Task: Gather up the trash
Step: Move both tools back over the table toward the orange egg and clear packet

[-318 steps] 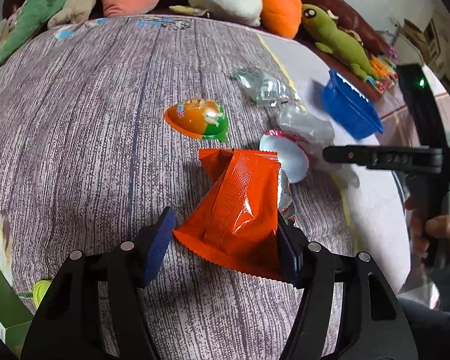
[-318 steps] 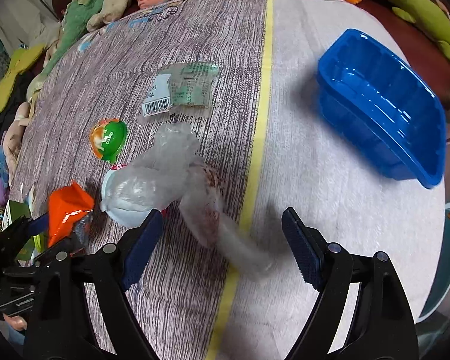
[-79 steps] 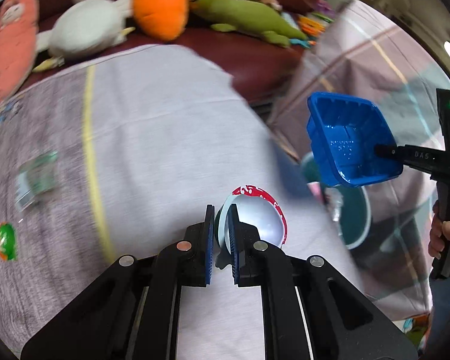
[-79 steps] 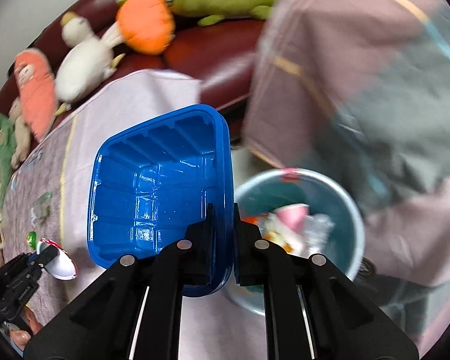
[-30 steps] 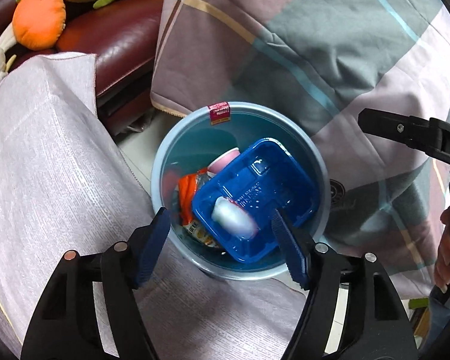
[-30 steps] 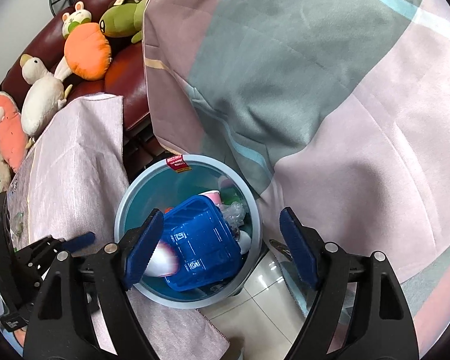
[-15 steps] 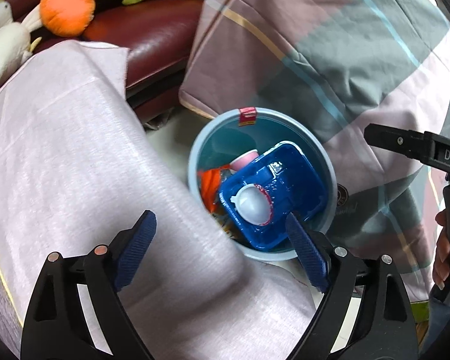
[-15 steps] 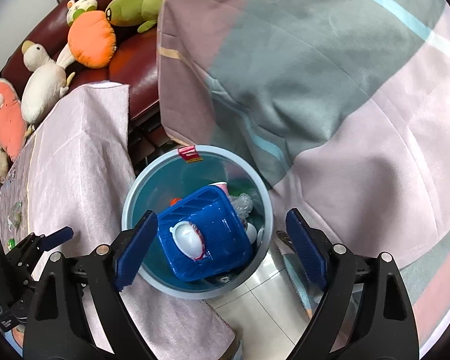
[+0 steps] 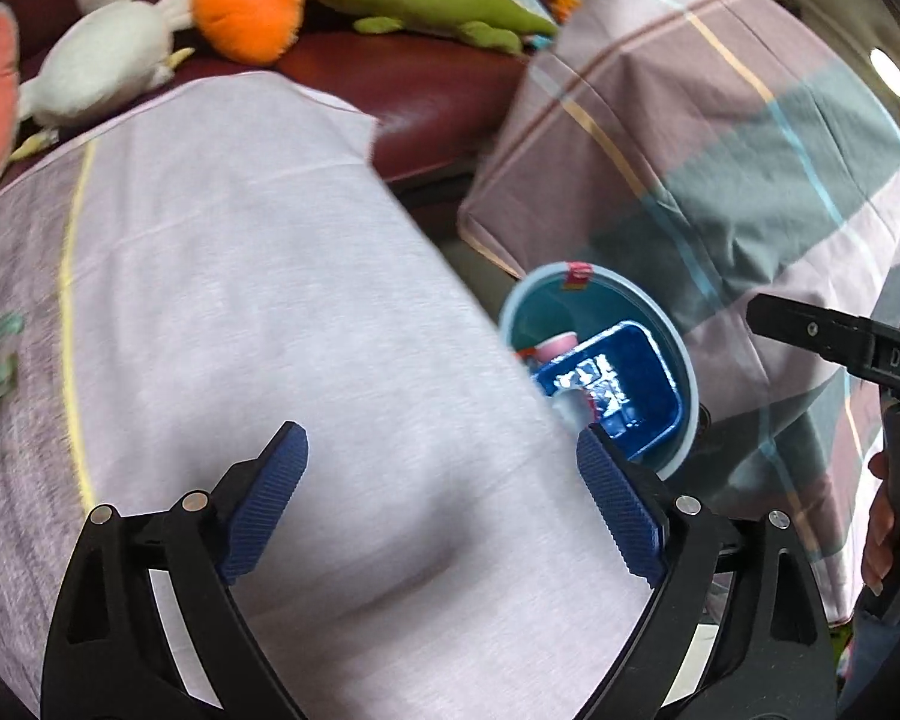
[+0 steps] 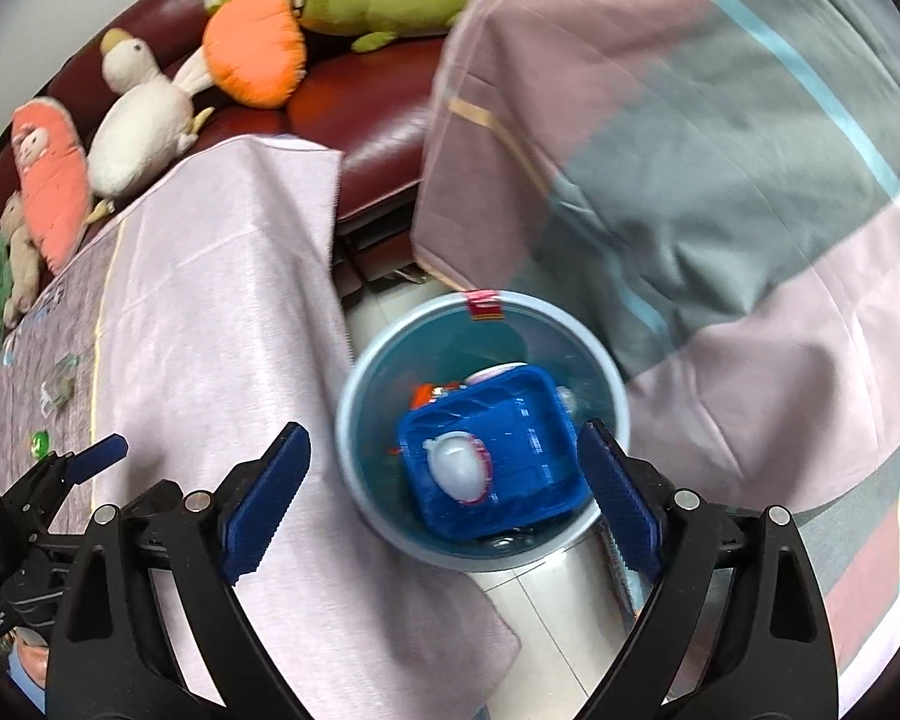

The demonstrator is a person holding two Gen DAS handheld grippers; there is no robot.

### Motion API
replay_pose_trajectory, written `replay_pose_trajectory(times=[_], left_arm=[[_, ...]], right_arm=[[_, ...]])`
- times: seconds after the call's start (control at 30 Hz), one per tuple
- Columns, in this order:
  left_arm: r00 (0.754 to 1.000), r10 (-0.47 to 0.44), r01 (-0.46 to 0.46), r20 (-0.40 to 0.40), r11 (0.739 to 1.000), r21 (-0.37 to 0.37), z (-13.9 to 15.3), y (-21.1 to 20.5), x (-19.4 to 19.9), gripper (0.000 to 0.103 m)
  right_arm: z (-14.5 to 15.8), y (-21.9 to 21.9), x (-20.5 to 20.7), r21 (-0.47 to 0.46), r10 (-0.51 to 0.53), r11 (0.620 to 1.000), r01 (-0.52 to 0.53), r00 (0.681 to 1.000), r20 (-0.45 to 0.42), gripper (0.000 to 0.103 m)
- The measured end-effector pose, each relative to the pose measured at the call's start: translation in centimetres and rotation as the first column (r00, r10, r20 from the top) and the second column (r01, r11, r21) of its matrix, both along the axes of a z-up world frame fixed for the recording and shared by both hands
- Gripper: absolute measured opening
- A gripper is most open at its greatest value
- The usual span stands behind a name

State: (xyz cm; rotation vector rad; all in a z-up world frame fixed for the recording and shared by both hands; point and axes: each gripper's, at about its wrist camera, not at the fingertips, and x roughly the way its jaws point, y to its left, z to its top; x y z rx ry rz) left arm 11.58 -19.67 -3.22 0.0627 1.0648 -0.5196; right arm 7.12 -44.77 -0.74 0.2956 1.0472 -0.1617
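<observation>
1. Right wrist view: the right gripper (image 10: 444, 474) had just been spreading its jaws wide, with nothing between its pads.
2. Below it, between the fingers, the round pale-blue plastic bin (image 10: 354, 420) held the blue rectangular plastic tray (image 10: 510, 438) and white egg-shaped shell (image 10: 456, 465).
3. The left gripper (image 9: 444, 501) had likewise just opened wide and held nothing, over the pale lilac tablecloth (image 9: 258, 276); the bin lay beyond its right finger.

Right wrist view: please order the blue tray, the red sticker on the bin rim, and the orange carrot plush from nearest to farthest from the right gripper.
1. Blue tray: inside the bin, just beyond the open right gripper.
2. Red sticker: on the bin's far rim.
3. Orange carrot plush: on the sofa, far behind.
</observation>
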Motion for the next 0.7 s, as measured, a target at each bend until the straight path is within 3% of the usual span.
replay_pose_trajectory(times=[0.4, 0.7], left_arm=[[0.984, 0.175, -0.175, 0.013, 0.984, -0.039, 0.8, 10.6, -0.4, 0.093], [0.942, 0.337, -0.336, -0.006, 0.94, -0.054, 0.0, 20.3, 0.0, 0.093]], right_arm=[[2.1, 8.9, 2.0, -0.041, 0.15, 0.988, -0.15, 0.989, -0.014, 0.089], [2.5, 17.0, 4.7, -0.08, 0.286, 0.954, -0.289, 0.957, -0.048, 0.089]])
